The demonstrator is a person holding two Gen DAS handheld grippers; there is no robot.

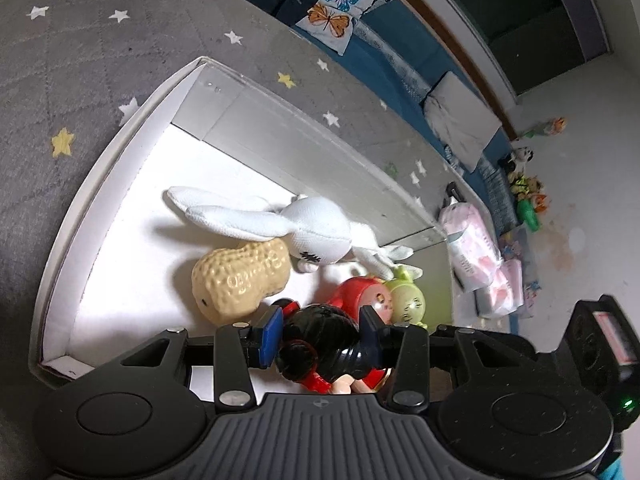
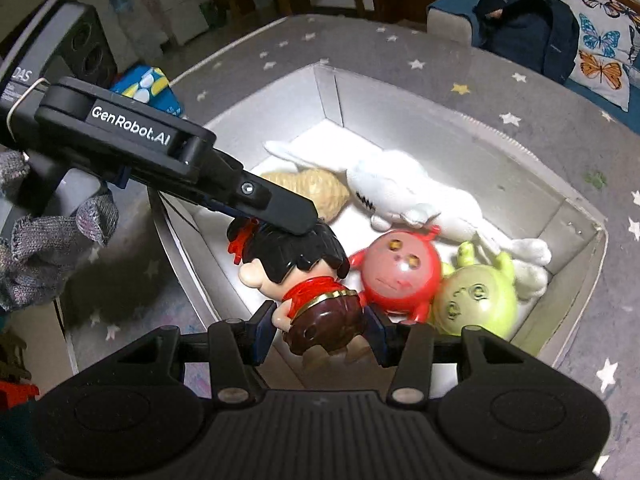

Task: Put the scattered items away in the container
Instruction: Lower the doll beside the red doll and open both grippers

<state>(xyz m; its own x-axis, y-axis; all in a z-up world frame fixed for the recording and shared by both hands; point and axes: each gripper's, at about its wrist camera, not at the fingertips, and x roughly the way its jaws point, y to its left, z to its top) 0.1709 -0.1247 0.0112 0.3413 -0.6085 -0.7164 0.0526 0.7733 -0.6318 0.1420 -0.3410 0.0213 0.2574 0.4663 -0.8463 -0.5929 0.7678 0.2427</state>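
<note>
Left wrist view: the left gripper [image 1: 320, 332] pinches the glossy black-haired head of a small plastic doll figure in a red top [image 1: 320, 340], its blue-padded fingers [image 1: 269, 330] pressed against either side of the hair. The doll hangs over the near end of a shallow white cardboard box [image 1: 116, 152] that sits on a grey star-printed cloth [image 1: 80, 40]. Inside the box lie a white plush rabbit with long ears [image 1: 288, 220], a tan plastic peanut-shaped toy [image 1: 240, 276] just beside it, a round red plastic figure [image 1: 366, 292] and a pale green round plastic figure [image 1: 408, 300] touching each other at the box's right end. Beyond the cloth's edge, pink-and-white soft packs [image 1: 476, 248] lie on the floor, and a butterfly-print pillow [image 1: 344, 4] rests at the top.

Right wrist view: the right gripper [image 2: 320, 330] clamps the same doll [image 2: 304, 272] lower down, its pads closed on the brown skirt. The left gripper [image 2: 276, 212] reaches in from the upper left, one black finger lying over the doll's hair; a grey knitted glove [image 2: 48, 240] covers the hand that carries it. The doll is held by both grippers above the box's [image 2: 576, 280] near corner; whether its feet touch the floor of the box cannot be told from here. The red figure [image 2: 396, 272] lies just right of the doll, the green one [image 2: 476, 296] against it, the rabbit [image 2: 400, 188] behind them and the peanut [image 2: 312, 188] partly hidden by the left finger.
</note>
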